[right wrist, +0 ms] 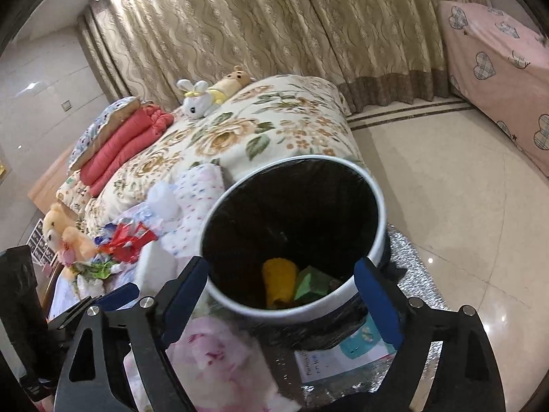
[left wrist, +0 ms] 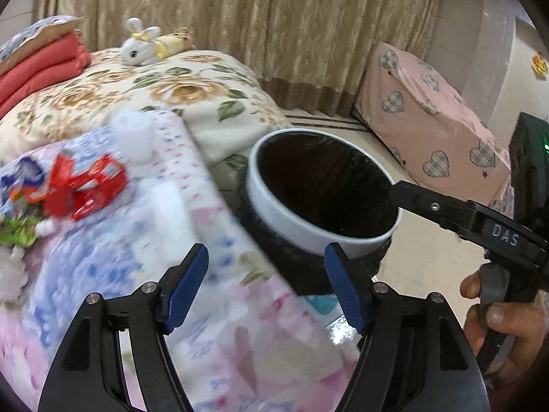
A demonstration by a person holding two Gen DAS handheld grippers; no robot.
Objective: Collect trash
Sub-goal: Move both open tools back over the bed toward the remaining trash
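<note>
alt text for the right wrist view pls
The open right gripper hangs over a white bin with a black liner, holding a yellow item and a green item. Red wrappers lie on the bed beside it.

Left gripper (left wrist: 266,286) angled downward, blue pads spread wide, nothing between them. Right gripper (right wrist: 286,295) likewise gaping and empty, a bare hand (left wrist: 504,312) wrapped round its handle at near right.

- You are in a bedroom at home.
- See the bed (right wrist: 274,127) with flower blankets, soft toys (right wrist: 197,101), and long curtains (right wrist: 274,27).
</note>
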